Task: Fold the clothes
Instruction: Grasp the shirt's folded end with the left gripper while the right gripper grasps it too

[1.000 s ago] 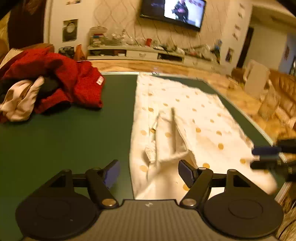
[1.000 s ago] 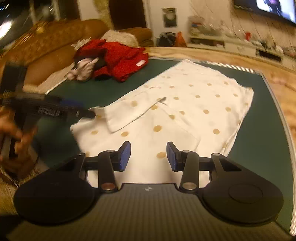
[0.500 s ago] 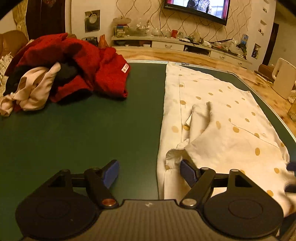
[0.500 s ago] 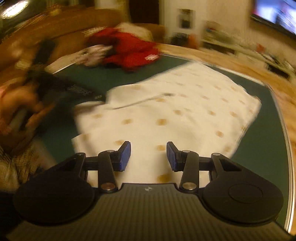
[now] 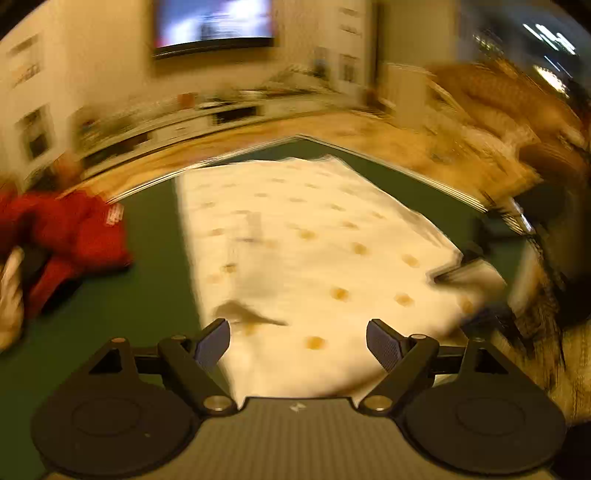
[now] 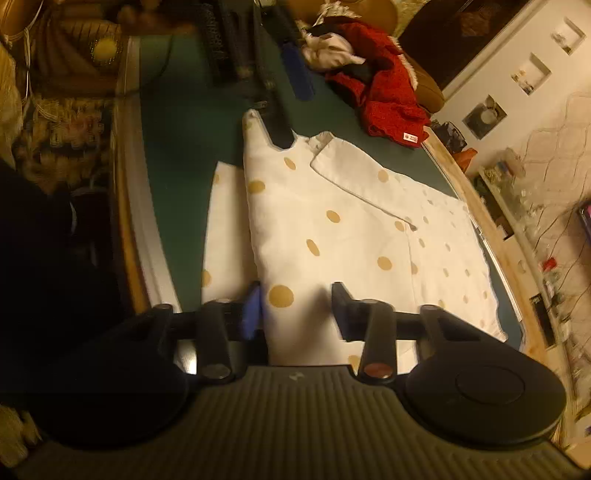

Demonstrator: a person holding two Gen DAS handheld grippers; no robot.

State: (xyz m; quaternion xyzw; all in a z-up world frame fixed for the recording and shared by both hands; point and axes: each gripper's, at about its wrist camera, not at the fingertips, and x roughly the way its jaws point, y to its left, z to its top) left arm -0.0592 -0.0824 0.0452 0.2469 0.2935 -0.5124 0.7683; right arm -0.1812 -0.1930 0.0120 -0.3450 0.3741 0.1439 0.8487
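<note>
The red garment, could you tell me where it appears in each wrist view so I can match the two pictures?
Left wrist view: the red garment lies at the left edge, on the green table, apart from the white polka-dot garment.
Right wrist view: the red garment sits at top, right of centre, beyond the white garment's far end.
Shared landmark: its small white label.

Warm yellowish light fills the room. A television (image 5: 214, 22) hangs on the pale wall (image 5: 92, 74) at the upper left of the left wrist view – blurred, its screen lit. Below it runs a low white cabinet (image 5: 184, 122) crowded with small items. The wooden floor (image 5: 369, 136) shows beyond the green table (image 5: 155, 258). A brown sofa (image 5: 509, 103) sits at upper right. In the right wrist view, framed pictures (image 6: 484, 116) hang on the wall at right.
</note>
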